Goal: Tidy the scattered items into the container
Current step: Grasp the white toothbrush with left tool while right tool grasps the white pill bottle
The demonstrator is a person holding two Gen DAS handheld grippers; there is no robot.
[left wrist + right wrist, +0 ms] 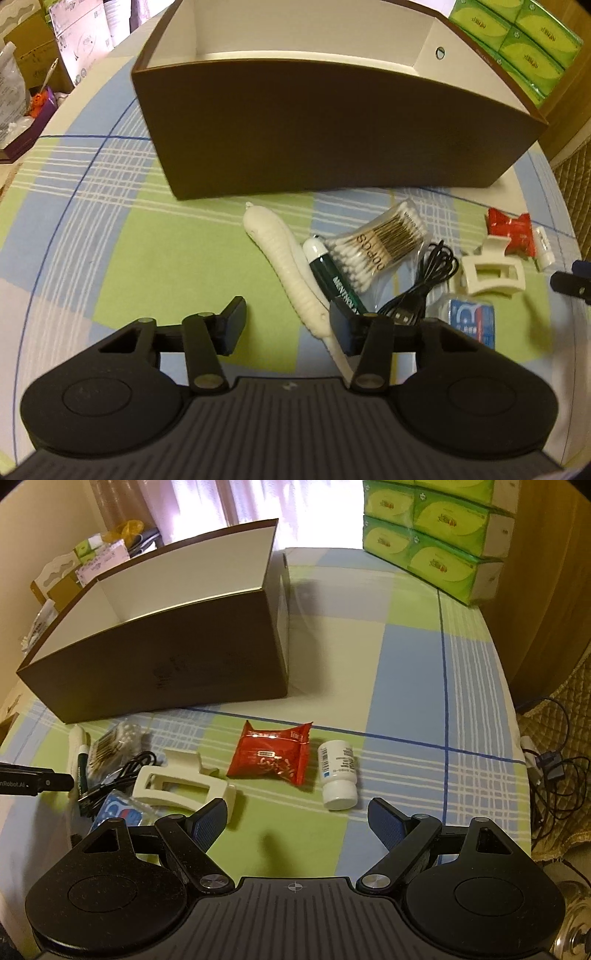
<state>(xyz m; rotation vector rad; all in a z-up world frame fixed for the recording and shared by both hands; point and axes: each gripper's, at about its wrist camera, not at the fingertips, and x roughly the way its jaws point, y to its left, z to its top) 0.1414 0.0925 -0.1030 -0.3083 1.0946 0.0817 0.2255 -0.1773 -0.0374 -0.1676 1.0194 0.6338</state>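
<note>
The tall brown cardboard box with a white inside stands at the back left of the checked green-and-blue tablecloth, open-topped and apparently empty — nothing has gone in yet, I'd judge. In front of it the clutter lies in a loose row: a ribbed white tube-like thing, a dark green stick with a white cap, a clear packet of cotton buds, a coiled black USB cable, a cream plastic hair claw, a red foil sachet and a small white pill bottle on its side. The left gripper hovers low with jaws spread and empty, one finger just over the white tube. The right gripper is likewise wide apart, empty — aimed between sachet and bottle, probably choosing.
</note>
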